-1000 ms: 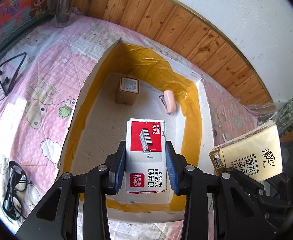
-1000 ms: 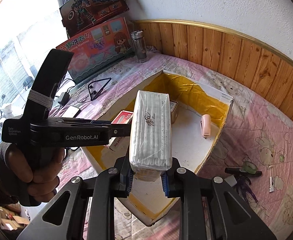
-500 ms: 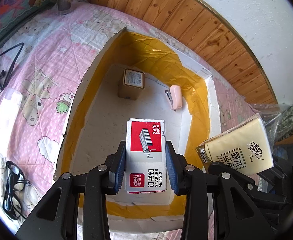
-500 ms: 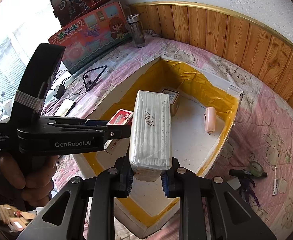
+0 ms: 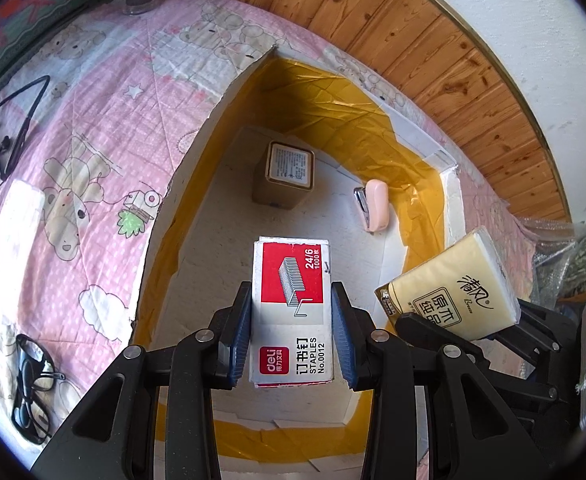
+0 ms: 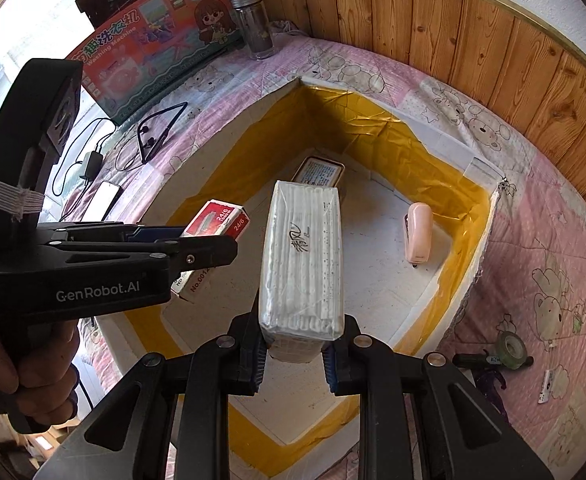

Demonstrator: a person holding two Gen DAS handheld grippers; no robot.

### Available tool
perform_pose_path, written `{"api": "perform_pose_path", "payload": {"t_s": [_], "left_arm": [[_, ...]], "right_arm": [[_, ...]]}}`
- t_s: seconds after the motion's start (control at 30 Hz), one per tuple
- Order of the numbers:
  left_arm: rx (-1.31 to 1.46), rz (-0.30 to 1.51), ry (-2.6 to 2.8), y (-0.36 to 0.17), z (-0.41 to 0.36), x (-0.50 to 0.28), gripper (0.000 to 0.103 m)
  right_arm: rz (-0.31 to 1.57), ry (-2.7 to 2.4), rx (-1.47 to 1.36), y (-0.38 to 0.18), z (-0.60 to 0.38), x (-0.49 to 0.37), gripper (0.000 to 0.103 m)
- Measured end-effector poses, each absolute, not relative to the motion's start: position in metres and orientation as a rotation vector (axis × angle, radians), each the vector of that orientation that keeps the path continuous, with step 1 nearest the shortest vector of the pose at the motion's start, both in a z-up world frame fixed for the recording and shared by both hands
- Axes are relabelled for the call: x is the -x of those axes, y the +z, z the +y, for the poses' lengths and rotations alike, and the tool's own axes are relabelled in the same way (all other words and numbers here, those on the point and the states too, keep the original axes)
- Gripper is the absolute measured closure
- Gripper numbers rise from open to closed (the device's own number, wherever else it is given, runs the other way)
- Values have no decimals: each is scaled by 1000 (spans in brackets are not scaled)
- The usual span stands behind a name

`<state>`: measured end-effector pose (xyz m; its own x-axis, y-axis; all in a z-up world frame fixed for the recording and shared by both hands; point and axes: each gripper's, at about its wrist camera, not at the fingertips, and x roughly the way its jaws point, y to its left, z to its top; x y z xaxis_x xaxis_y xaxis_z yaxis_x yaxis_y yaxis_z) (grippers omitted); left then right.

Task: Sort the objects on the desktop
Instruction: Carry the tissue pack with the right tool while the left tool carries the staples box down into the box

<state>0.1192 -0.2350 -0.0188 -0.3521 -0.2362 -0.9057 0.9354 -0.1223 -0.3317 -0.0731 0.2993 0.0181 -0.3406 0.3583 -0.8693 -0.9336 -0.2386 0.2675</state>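
Observation:
My left gripper [image 5: 292, 338] is shut on a red and white staples box [image 5: 293, 304], held above the inside of a white box lined with yellow tape [image 5: 221, 92]. My right gripper [image 6: 295, 354] is shut on a wrapped tissue pack [image 6: 303, 256], also above that box [image 6: 481, 216]. In the left wrist view the tissue pack [image 5: 453, 284] shows its yellow face at the right. The right wrist view shows the staples box [image 6: 217, 220] in the left gripper [image 6: 209, 254], held by a hand [image 6: 21, 380]. On the box floor lie a brown tin [image 5: 287, 172] and a pink stapler [image 5: 375, 204].
On the pink quilt left of the box lie neckband earphones [image 6: 159, 130], a charger with cable [image 6: 91, 162], a phone [image 6: 103, 198] and black glasses [image 5: 33, 384]. A bottle [image 6: 253, 20] and toy boxes [image 6: 153, 36] stand at the back. Tape roll [image 6: 511, 344] and pen lie right.
Both grippers have moved forward and lower over the box, each keeping its grip. The box interior now looks larger, and the tissue pack has come closer beside the staples box.

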Motion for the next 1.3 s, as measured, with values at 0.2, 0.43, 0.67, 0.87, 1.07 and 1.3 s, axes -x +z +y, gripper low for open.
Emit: {"api": "perform_pose_path", "payload": {"t_s": [0.2, 0.43, 0.67, 0.87, 1.07, 1.3], "left_arm": [[-924, 1214, -1582, -31, -249, -117, 64], [-978, 1193, -1533, -42, -263, -114, 64], [-1014, 1181, -1486, -50, -275, -108, 64], [-1060, 1188, -1426, -63, -285, -103, 64], [-1082, 1228, -1364, -79, -293, -102, 64], [-1135, 1220, -1314, -96, -297, -99, 64]], "right_arm": [[1017, 1745, 947, 11, 320, 81, 79], [1023, 1736, 1060, -4, 345, 88, 79], [1023, 1709, 1149, -16, 364, 90, 79], [1001, 1673, 1229, -25, 376, 94, 79], [1000, 1640, 1290, -34, 389, 96, 79], [1006, 1601, 1353, -50, 399, 94, 79]]}}
